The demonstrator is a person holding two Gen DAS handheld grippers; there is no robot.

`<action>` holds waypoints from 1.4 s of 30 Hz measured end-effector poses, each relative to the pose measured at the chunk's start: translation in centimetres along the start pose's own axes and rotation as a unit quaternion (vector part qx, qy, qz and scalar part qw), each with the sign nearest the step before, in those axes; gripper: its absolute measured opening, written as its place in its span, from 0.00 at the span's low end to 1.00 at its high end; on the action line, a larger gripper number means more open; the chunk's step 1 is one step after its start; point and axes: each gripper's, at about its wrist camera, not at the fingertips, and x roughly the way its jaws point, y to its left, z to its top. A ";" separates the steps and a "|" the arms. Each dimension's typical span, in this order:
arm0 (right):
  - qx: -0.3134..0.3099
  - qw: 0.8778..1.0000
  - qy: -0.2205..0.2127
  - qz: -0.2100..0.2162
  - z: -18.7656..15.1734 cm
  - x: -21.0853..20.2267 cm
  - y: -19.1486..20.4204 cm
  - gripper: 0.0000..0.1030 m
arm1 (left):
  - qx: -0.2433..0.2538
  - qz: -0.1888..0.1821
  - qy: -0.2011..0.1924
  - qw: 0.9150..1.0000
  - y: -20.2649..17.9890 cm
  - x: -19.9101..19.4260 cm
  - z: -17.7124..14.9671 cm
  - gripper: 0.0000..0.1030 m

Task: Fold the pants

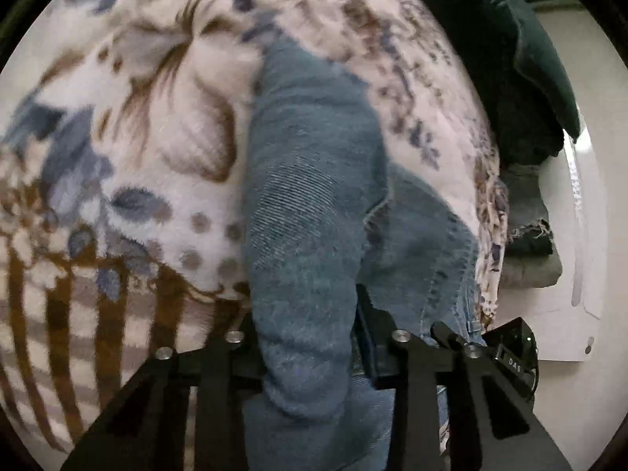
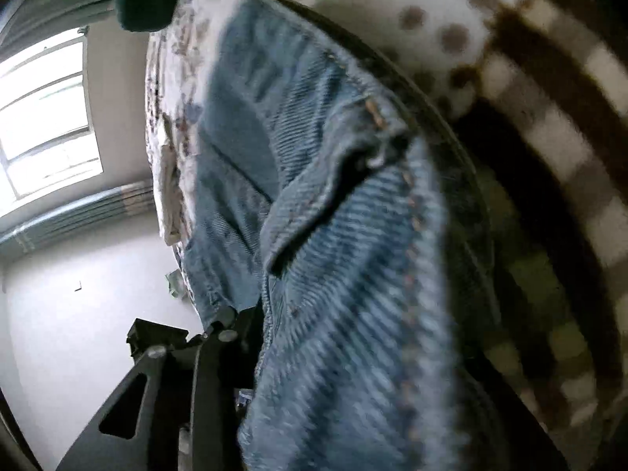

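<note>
I am clamping both sets of jaws on the jeans [image 1: 310, 204], which are lying on the patterned blanket [image 1: 157, 149] of the bed. My left gripper [image 1: 314, 349] is pinching a thick bunched roll of denim; my right gripper [image 2: 298, 337] is biting near a stitched seam, its far finger hidden by cloth. The risk, I judge: the bunched hold catching uneven layers, so lifting drags the fold crooked, or the heavy denim slipping free.
</note>
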 end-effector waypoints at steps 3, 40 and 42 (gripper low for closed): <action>-0.028 1.000 -0.009 -0.009 -0.9 -1.0 2.5 0.32 | 0.006 -0.011 -0.015 1.000 -1.8 -2.4 0.3 0.25; -0.168 0.985 -0.017 -0.020 19.7 34.5 43.6 0.50 | 0.064 0.090 -0.092 0.990 17.1 -13.2 48.7 0.65; -0.177 0.983 -0.006 -0.052 19.4 34.9 43.4 0.71 | 0.070 0.108 -0.098 0.987 17.4 -13.7 47.7 0.81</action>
